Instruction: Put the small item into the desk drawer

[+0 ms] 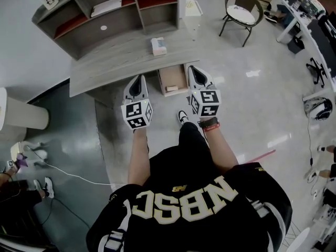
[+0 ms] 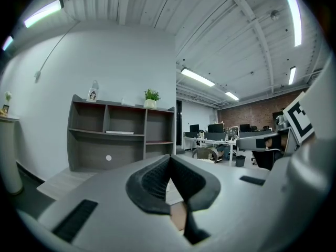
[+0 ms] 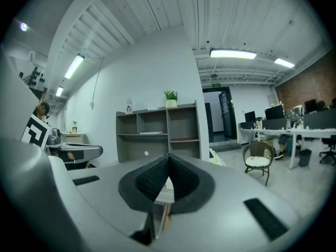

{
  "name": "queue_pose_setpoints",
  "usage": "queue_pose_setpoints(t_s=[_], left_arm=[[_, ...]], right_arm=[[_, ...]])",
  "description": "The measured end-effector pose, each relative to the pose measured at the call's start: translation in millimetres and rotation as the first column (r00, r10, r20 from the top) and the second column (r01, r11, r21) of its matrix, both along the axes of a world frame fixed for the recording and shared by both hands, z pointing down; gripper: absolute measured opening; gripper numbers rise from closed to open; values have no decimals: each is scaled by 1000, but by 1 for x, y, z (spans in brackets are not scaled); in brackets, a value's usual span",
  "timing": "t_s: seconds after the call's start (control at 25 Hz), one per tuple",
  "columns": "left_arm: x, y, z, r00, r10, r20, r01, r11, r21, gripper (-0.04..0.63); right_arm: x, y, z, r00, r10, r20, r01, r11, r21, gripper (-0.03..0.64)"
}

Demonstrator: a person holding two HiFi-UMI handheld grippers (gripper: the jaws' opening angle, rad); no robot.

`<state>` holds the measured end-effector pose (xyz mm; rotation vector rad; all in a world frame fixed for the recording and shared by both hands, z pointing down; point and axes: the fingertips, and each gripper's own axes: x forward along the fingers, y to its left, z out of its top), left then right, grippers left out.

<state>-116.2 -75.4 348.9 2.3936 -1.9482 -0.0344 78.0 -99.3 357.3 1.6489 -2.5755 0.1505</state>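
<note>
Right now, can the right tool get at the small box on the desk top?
Probably yes. The box sits in the open on the desk, just ahead of the right tool, with nothing between them. The tool is shut, so it must open first.

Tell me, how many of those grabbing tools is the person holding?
2: the left tool sits left of the open drawer, the right tool right of it. None looks hidden.

Ahead of our left gripper we see a desk of matt, pale wood grain. Beside our right gripper, the drawer is bare light wood. Both gripper shells look like smooth grey plastic, with ribbed black pads. The floor beneath them is glossy.
</note>
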Motion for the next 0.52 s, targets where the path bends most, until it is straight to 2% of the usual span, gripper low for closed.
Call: queue_pose_setpoints(t_s=[0.52], left_arm=[[13,-3,3,999,36,-2,-36,999,-2,12]], right_arm=[[4,4,4,1000,-5,-8,5,1000,-10,8]])
